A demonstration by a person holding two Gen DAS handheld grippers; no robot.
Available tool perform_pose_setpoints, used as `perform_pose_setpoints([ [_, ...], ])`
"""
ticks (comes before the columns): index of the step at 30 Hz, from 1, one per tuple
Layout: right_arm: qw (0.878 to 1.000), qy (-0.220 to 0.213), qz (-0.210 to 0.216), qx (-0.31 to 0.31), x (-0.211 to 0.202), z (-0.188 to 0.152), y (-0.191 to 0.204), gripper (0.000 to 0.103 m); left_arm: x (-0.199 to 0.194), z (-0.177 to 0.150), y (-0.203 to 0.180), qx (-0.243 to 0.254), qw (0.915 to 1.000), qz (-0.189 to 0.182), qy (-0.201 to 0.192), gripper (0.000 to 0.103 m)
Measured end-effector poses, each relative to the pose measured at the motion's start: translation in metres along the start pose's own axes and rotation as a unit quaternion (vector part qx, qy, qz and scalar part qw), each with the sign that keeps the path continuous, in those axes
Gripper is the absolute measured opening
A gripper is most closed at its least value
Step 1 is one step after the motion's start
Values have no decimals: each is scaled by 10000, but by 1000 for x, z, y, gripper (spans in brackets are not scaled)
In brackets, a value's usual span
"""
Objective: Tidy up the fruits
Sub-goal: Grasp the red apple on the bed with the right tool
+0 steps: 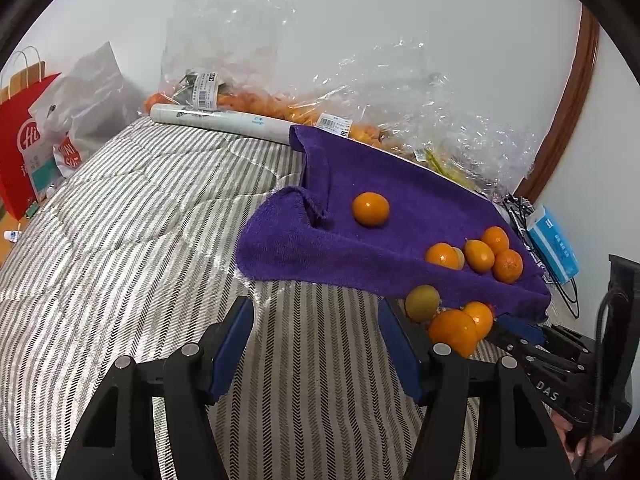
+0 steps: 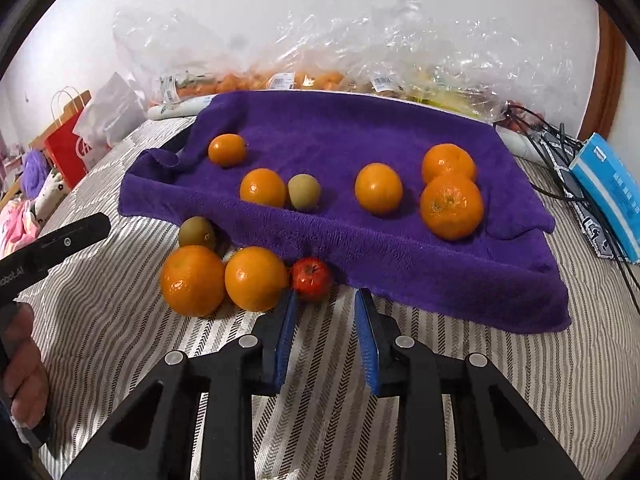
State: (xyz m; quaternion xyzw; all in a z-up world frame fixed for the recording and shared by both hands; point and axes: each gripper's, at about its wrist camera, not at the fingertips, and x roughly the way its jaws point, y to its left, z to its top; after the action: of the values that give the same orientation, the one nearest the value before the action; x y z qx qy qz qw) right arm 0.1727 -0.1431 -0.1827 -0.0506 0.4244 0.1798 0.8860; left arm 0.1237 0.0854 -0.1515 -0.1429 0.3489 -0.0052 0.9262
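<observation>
Just ahead of right tool (image 2: 326, 304), jaws narrowed w/ nothing between, sits small red fruit (image 2: 311, 279).

Open left gripper (image 1: 316, 344) over striped bedding (image 1: 140, 216), oranges (image 1: 474, 255) on purple towel (image 1: 380, 248)

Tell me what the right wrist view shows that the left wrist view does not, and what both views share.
Only the right wrist view shows the small red fruit at the towel's near edge, just beyond the right gripper, and a pink and purple heap at far left.

Only the left wrist view shows the left gripper, open over bare striped bedding.

Both show the purple towel with oranges on it, the clear plastic bags and the red paper bag.
</observation>
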Motion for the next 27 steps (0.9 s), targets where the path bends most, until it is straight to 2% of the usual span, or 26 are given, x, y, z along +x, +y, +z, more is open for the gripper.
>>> perform_pose_setpoints([
  [6,9995,97,-170,-243,10,8,11,34,1,1,2,-114,9998,-124,93,62],
  [12,9999,97,34,-50,13,10,5,26,3,2,7,-292,9992,-230,164,62],
  [15,9999,70,64,34,12,10,2,25,5,2,7,-323,9990,-235,193,62],
  [27,9981,-416,306,327,-11,2,-11,25,7,2,1,-150,9994,-267,157,62],
])
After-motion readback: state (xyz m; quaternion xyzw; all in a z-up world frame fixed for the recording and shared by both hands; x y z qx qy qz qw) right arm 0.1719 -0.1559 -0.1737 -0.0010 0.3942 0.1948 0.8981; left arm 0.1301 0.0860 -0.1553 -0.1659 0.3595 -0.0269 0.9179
